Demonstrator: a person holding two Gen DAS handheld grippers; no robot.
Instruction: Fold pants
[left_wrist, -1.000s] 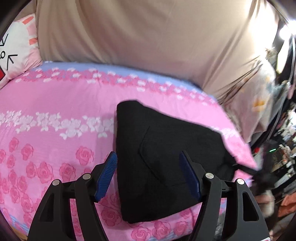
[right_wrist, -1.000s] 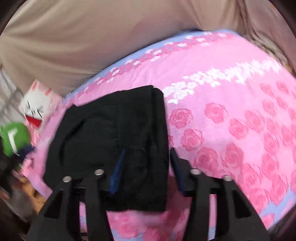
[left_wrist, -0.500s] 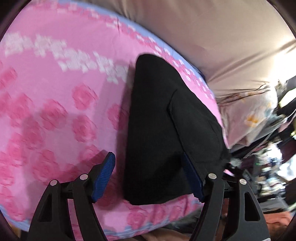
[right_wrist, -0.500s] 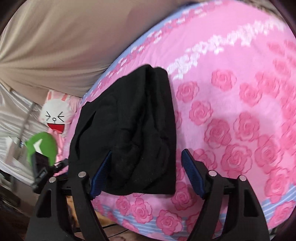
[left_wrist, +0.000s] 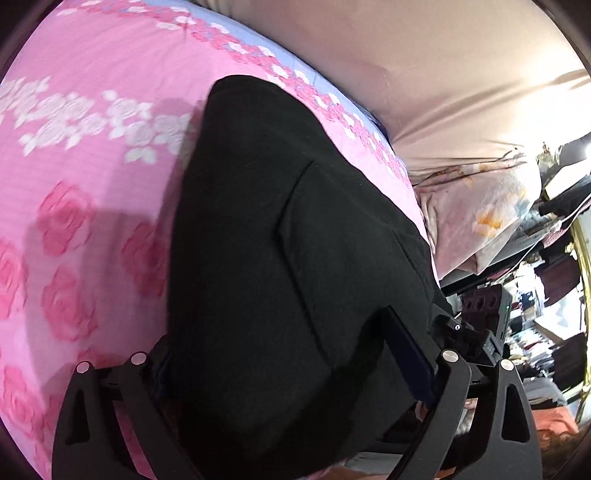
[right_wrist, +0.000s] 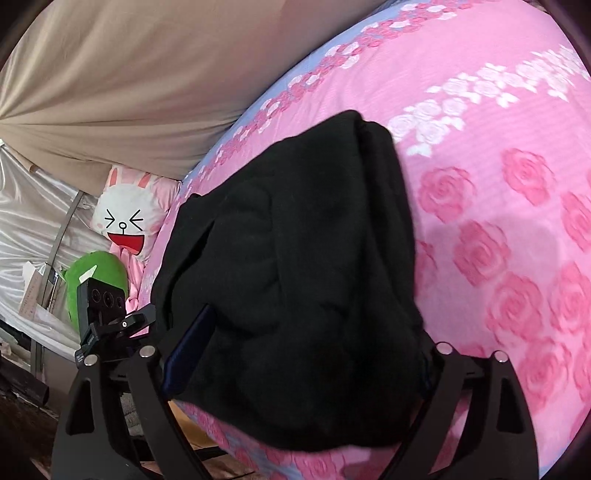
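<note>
The black pants (left_wrist: 280, 258), folded into a compact bundle, are lying on the pink rose-print bedsheet (left_wrist: 85, 155) near its front edge, and they are filling so much of each view that they are hiding a good part of both tools. In the left wrist view the left gripper (left_wrist: 288, 365) is standing spread wide with the near end of the bundle between its fingers; the cloth is covering the left pad almost entirely, while the blue pad (left_wrist: 410, 358) on the right side is pressing against the fabric. In the right wrist view the right gripper (right_wrist: 303, 354) is likewise spread wide around the opposite end of the pants (right_wrist: 295, 277), one blue pad (right_wrist: 188, 350) showing against the cloth and the other lying mostly buried under it. Neither pair of fingers is pinching shut on the fabric. A beige curtain (right_wrist: 129, 74) is hanging behind the bed, and a bunny-face cushion (right_wrist: 125, 221) is sitting beside a green plush (right_wrist: 99, 273).
</note>
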